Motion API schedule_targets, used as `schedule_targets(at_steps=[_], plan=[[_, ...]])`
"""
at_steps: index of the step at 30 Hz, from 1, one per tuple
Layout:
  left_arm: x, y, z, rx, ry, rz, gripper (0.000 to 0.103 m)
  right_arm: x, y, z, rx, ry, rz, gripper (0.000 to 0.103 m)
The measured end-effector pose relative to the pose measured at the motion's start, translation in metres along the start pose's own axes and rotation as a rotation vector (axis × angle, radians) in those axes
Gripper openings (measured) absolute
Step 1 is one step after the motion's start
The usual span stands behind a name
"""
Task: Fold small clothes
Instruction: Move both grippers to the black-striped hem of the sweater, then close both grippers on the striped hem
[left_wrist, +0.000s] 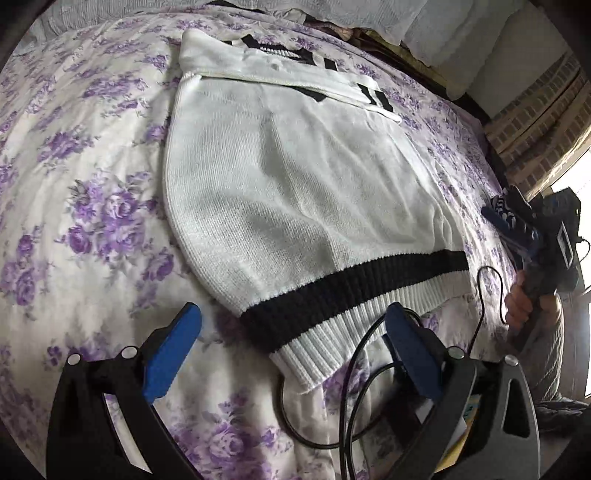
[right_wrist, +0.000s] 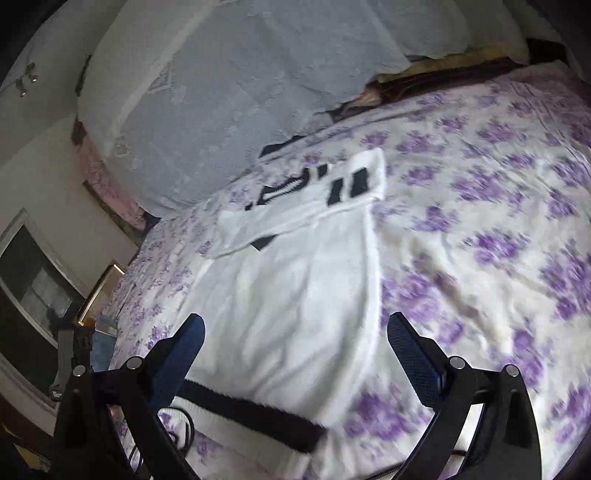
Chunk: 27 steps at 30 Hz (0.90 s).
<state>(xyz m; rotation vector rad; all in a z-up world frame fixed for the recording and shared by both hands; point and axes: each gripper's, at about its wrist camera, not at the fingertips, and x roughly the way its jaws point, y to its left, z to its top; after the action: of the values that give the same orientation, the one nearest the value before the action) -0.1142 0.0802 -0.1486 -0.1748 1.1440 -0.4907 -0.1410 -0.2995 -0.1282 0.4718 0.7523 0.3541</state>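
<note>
Just short of the sweater's (left_wrist: 295, 184) black-banded hem (left_wrist: 354, 291), the left tongs (left_wrist: 293, 325) hover with their blue fingers spread wide apart, holding nothing. The right tongs (right_wrist: 295, 332) hang above the same hem from the sweater's other side, likewise apart and empty; that view is blurred. Both seem posed to take the hem corners for a fold toward the collar. The sweater lies flat on the bed's floral sheet (left_wrist: 92, 206), sleeves already folded across its upper part, striped cuffs (left_wrist: 376, 98) showing. A black cable (left_wrist: 354, 369) loops over the hem beside the left tongs and may snag when the cloth is lifted. Beyond the sweater's collar lie grey pillows (right_wrist: 221, 92).
</note>
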Motion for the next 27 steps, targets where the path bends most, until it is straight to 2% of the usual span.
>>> schedule_targets(at_steps=[3,6,7,9,10,11,15,18,20,22,24,27], plan=[[0.011,0.010,0.005,-0.067,0.021,-0.036,0.097,-0.003,0.005,-0.019,-0.045,0.033,-0.030,0.100],[0.011,0.016,0.007,-0.111,0.015,-0.081,0.097,0.014,0.007,-0.023,-0.076,0.086,-0.027,0.100],[0.010,0.019,0.007,-0.128,0.015,-0.102,0.097,0.020,0.006,-0.025,-0.053,0.092,-0.016,0.100],[0.009,0.025,0.009,-0.155,0.020,-0.147,0.097,0.033,-0.004,-0.027,0.056,0.132,0.085,0.098],[0.008,0.029,0.008,-0.170,0.020,-0.180,0.097,0.040,-0.007,-0.027,0.099,0.150,0.116,0.095],[0.007,0.031,0.007,-0.179,0.020,-0.208,0.097,0.047,-0.008,-0.028,0.120,0.161,0.127,0.085],[0.006,0.034,0.001,-0.184,0.029,-0.314,0.096,0.047,-0.019,-0.032,0.161,0.146,0.140,0.064],[0.008,0.029,0.000,-0.170,0.042,-0.375,0.086,0.044,-0.027,-0.035,0.199,0.138,0.177,0.055],[0.015,0.025,0.003,-0.164,0.049,-0.350,0.079,0.045,-0.027,-0.035,0.194,0.138,0.169,0.054],[0.020,0.024,0.006,-0.160,0.043,-0.349,0.077,0.048,-0.026,-0.035,0.175,0.145,0.156,0.054],[0.021,0.025,0.008,-0.172,0.036,-0.344,0.069,0.053,-0.020,-0.034,0.149,0.153,0.140,0.054],[0.020,0.026,0.006,-0.183,0.023,-0.321,0.050,0.053,-0.013,-0.037,0.110,0.151,0.113,0.056]])
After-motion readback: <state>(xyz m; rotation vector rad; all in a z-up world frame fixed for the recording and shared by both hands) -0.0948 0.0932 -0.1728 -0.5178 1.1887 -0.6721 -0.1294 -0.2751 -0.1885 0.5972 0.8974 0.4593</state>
